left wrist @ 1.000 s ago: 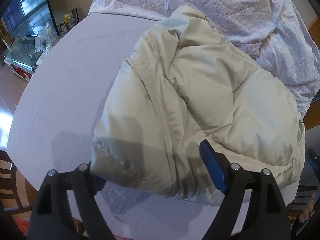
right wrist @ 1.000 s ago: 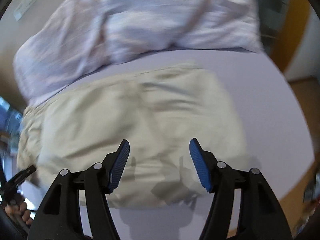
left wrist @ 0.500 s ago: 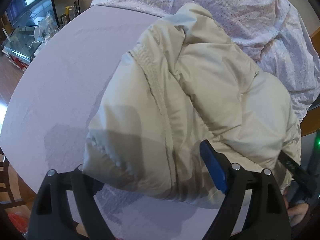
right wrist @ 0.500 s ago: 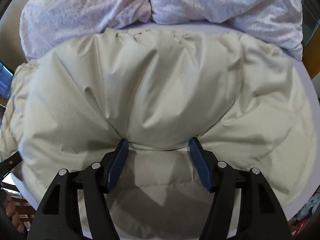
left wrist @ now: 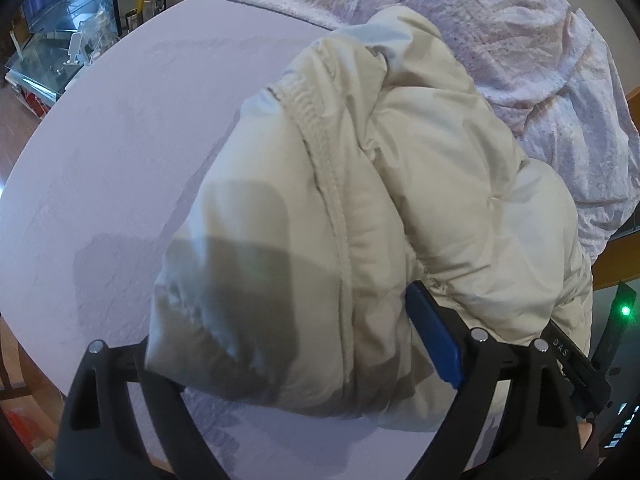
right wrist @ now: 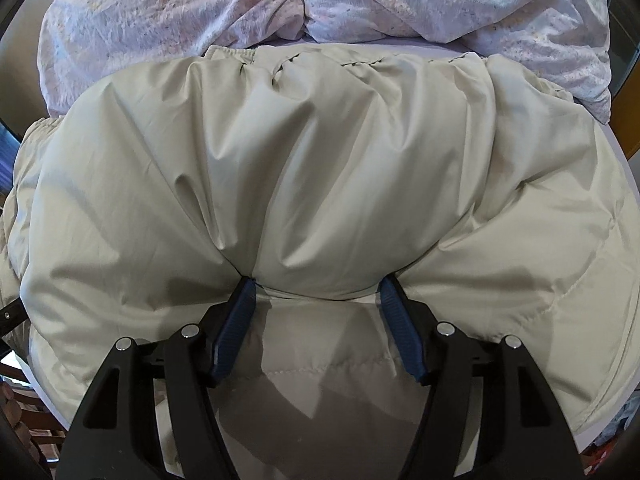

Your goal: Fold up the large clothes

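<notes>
A puffy cream jacket lies bundled on the lilac table. My left gripper straddles its near rolled end. Its jaws are opening, and the padded bulk fills the gap between them. The left finger is hidden under the fabric, and the right blue pad stands beside it with its face showing. In the right wrist view the jacket fills the picture. My right gripper is open, its fingertips pushed down into the padding, which bulges up between and beyond them.
A rumpled pale pink floral cloth lies behind the jacket, the same cloth at the far table edge. The table's rounded left edge drops to a wooden floor. A glass cabinet stands far left.
The right gripper has dropped from above the table onto the jacket, its tips now sunk in the padding. The left gripper has rolled slightly and its jaws stand a little wider.
</notes>
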### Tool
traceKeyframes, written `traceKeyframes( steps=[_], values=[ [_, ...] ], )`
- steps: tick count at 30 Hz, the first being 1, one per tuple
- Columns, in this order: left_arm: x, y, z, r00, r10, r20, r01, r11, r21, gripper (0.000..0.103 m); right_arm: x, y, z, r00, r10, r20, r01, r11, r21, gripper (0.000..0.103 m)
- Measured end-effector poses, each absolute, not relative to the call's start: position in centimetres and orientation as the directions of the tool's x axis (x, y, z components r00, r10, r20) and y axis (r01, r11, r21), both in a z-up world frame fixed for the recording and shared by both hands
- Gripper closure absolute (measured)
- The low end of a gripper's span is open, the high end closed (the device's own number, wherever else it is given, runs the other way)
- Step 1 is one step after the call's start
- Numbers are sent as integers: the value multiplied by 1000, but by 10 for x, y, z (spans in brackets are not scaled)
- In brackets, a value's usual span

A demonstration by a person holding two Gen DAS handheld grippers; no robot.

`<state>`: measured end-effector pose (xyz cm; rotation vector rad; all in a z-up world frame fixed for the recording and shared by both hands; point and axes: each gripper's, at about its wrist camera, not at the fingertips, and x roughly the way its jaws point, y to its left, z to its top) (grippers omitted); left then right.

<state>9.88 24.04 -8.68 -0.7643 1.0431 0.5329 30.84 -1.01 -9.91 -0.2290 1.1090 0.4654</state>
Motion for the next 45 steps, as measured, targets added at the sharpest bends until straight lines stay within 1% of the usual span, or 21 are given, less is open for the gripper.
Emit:
traceKeyframes(
  steps=[4, 7, 9, 10, 11, 12, 14, 15, 17, 18, 20, 22, 29, 35, 40, 45],
  values=[
    [102, 241, -91, 425, 44, -904, -716, 627, -307, 13, 304, -13, -98, 372, 252, -893, -469, 882, 54, 37],
    [102, 245, -99, 447, 23, -894, -724, 596, -346, 13, 302, -16, -98, 375, 257, -891, -469, 881, 56, 37],
    [101, 247, -104, 466, 12, -885, -727, 576, -375, 15, 299, -17, -97, 375, 260, -890, -471, 880, 59, 37],
    [101, 248, -105, 475, 9, -880, -726, 570, -386, 18, 298, -18, -97, 375, 261, -889, -471, 880, 60, 37],
    [100, 248, -105, 487, 4, -873, -720, 568, -399, 25, 297, -19, -97, 376, 264, -888, -472, 879, 61, 37],
    [101, 247, -104, 490, 5, -871, -717, 570, -400, 27, 295, -20, -96, 377, 265, -887, -473, 879, 62, 37],
    [104, 245, -99, 487, 27, -873, -717, 583, -382, 38, 294, -21, -96, 379, 267, -886, -475, 878, 61, 37],
    [104, 243, -97, 484, 36, -874, -717, 588, -374, 41, 293, -22, -96, 380, 268, -886, -475, 878, 62, 37],
    [104, 241, -90, 484, 54, -873, -718, 595, -361, 55, 293, -22, -96, 379, 268, -886, -476, 877, 62, 37],
    [104, 240, -87, 487, 60, -871, -716, 599, -359, 59, 293, -22, -96, 379, 268, -885, -476, 877, 62, 37],
    [105, 236, -76, 496, 77, -865, -705, 617, -349, 70, 292, -22, -96, 380, 269, -885, -475, 877, 62, 37],
    [104, 232, -65, 510, 90, -855, -694, 631, -348, 74, 290, -23, -95, 383, 270, -884, -474, 878, 63, 37],
    [114, 207, -11, 610, 102, -785, -613, 689, -387, 76, 291, -25, -94, 382, 282, -880, -472, 878, 76, 37],
    [132, 165, 30, 674, 82, -734, -510, 770, -382, 77, 290, -29, -93, 375, 299, -877, -480, 872, 92, 37],
    [151, 127, 50, 698, 73, -713, -438, 831, -344, 76, 292, -36, -92, 366, 328, -871, -494, 862, 117, 37],
    [164, 98, 59, 717, 49, -695, -382, 862, -333, 76, 292, -47, -88, 355, 351, -866, -501, 854, 140, 37]
  ],
)
